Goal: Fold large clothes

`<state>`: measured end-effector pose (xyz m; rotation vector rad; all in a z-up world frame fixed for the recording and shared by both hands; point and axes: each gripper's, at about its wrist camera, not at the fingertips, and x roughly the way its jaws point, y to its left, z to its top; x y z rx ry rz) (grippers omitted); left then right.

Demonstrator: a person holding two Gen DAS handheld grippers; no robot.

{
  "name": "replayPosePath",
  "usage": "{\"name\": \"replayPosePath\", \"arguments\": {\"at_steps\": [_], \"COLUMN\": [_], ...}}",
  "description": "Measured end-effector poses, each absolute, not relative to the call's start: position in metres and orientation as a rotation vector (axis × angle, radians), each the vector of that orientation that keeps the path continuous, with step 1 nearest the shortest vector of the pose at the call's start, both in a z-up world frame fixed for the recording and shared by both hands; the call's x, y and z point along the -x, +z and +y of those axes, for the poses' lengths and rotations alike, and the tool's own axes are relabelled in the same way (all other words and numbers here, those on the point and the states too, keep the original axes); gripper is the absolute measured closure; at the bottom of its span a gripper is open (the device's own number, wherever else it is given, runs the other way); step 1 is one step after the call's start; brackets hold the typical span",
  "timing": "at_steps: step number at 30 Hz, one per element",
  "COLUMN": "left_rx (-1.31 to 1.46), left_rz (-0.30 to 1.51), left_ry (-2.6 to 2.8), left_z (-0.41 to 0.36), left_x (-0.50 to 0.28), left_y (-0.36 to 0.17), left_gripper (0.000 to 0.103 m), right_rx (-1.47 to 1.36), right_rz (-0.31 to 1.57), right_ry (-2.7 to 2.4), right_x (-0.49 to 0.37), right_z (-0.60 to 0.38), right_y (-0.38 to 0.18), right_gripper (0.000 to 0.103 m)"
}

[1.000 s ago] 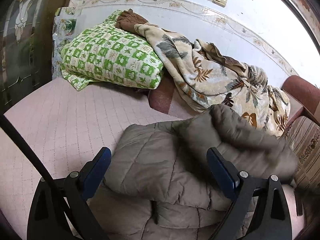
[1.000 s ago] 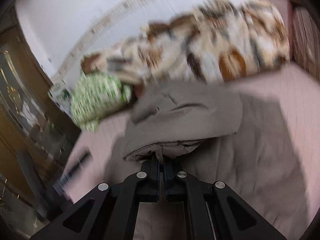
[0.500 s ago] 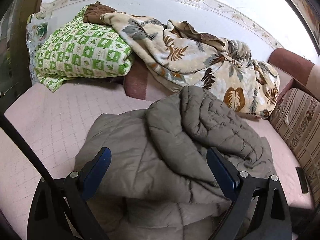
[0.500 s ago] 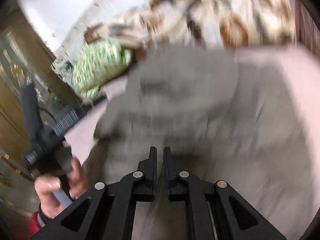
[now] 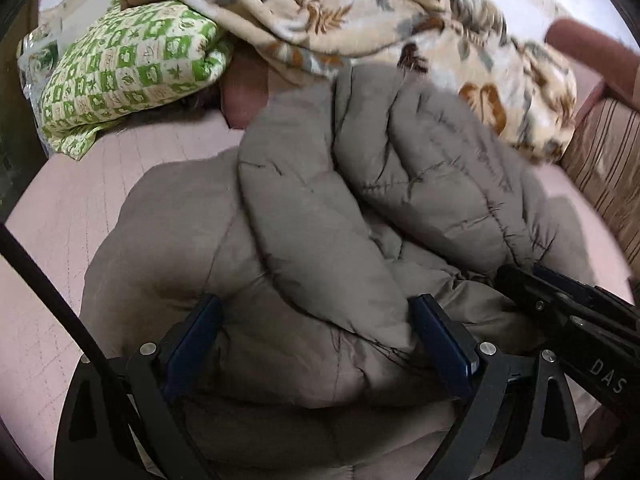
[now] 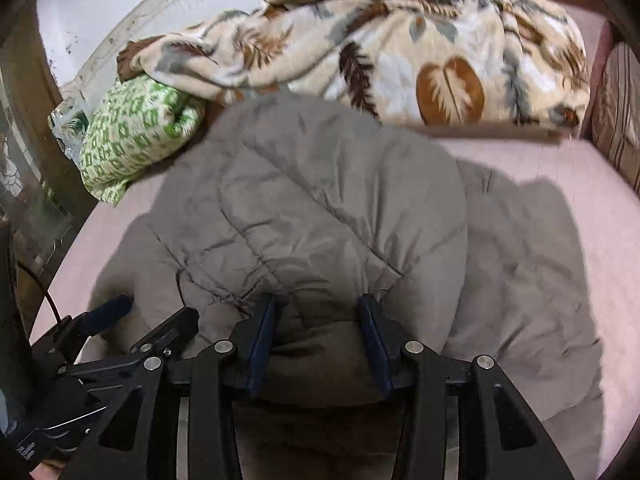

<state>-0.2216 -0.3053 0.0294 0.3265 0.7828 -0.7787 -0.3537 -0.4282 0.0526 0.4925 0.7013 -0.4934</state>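
Nearest me, my left hand-held gripper (image 5: 316,332) stands wide, its blue fingers (image 5: 440,336) straddling a puffy fold of the grey quilted jacket (image 5: 320,216) without clamping it. My right hand-held gripper (image 6: 318,332) is parted about halfway, padding bulging between its fingers (image 6: 262,332); I cannot tell whether they pinch it. The jacket lies bunched on the pink bed (image 6: 580,168). Beyond it sit a green checked pillow (image 5: 128,64) and a leaf-patterned blanket (image 6: 400,48) against the wall.

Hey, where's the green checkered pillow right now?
The green checkered pillow sits upper left in both wrist views, against the wall, partly under the leaf-print blanket and beyond the grey jacket.
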Motion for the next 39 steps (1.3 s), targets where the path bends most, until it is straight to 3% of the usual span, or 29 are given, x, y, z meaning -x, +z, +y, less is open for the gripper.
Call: {"name": "replayPosePath", "arguments": {"at_steps": [5,14,25,39], "left_rx": [-0.356,-0.248,-0.361,-0.342], "left_rz": [0.771,0.744,0.761,0.725], "left_ry": [-0.776,-0.802,-0.755,-0.784], "left_z": [-0.305,-0.287,-0.299,-0.289], "left_x": [0.224,0.219,0.219,0.234], "left_y": [0.029,0.063,0.045,0.062], "left_gripper": [0.007,0.007,0.012,0.012], "right_rx": [-0.539,-0.477,-0.447,-0.487], "right_rz": [0.73,0.611,0.783,0.704], "right_ry": [-0.469,-0.486,-0.489,-0.495], "right_x": [0.351,0.384,0.364,0.377], "right_z": [-0.436,-0.423,-0.414,-0.413], "right_y": [0.043,0.101,0.05,0.068], "right_gripper": [0.056,0.056,0.056,0.056]}}
